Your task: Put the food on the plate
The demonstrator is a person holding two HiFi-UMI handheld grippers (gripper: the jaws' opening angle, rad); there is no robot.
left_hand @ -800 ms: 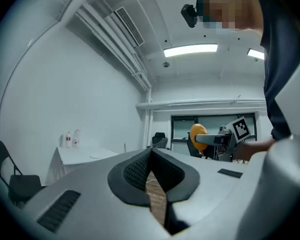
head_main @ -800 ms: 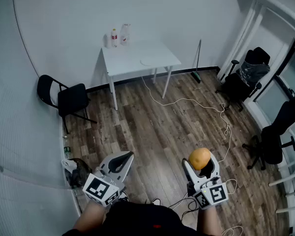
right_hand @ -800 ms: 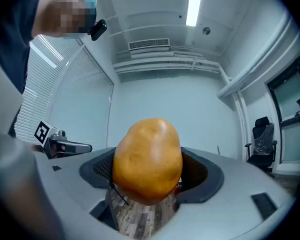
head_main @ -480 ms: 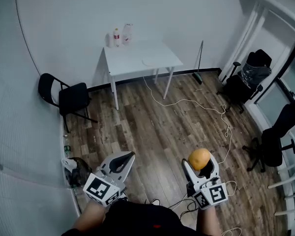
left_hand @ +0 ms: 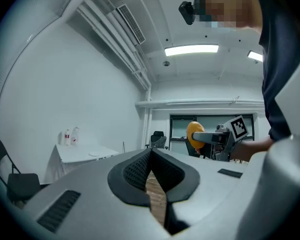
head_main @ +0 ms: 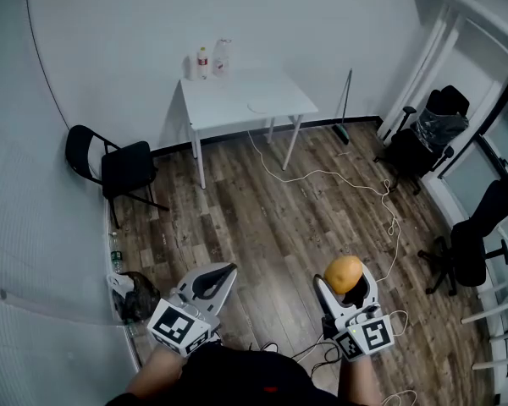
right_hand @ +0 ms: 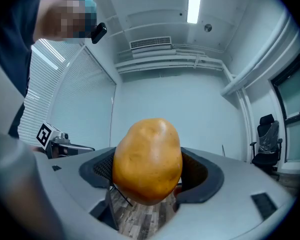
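A yellow-orange potato (head_main: 344,272) sits between the jaws of my right gripper (head_main: 346,281), which is shut on it low in the head view, above the wood floor. In the right gripper view the potato (right_hand: 147,159) fills the gap between the pads. My left gripper (head_main: 226,271) is held beside it at the lower left, shut with nothing in it, its tips meeting (left_hand: 151,152). A white plate (head_main: 260,106) lies on the white table (head_main: 229,96) far ahead against the wall. The left gripper view also shows the potato (left_hand: 192,134) and the plate (left_hand: 94,154).
Two bottles (head_main: 212,60) stand at the table's back edge. A black folding chair (head_main: 123,169) is at the left, and office chairs (head_main: 423,134) at the right. A white cable (head_main: 322,174) trails over the floor. A broom (head_main: 343,100) leans on the wall.
The left gripper has edged slightly to the right. The right gripper and the potato hold the same place.
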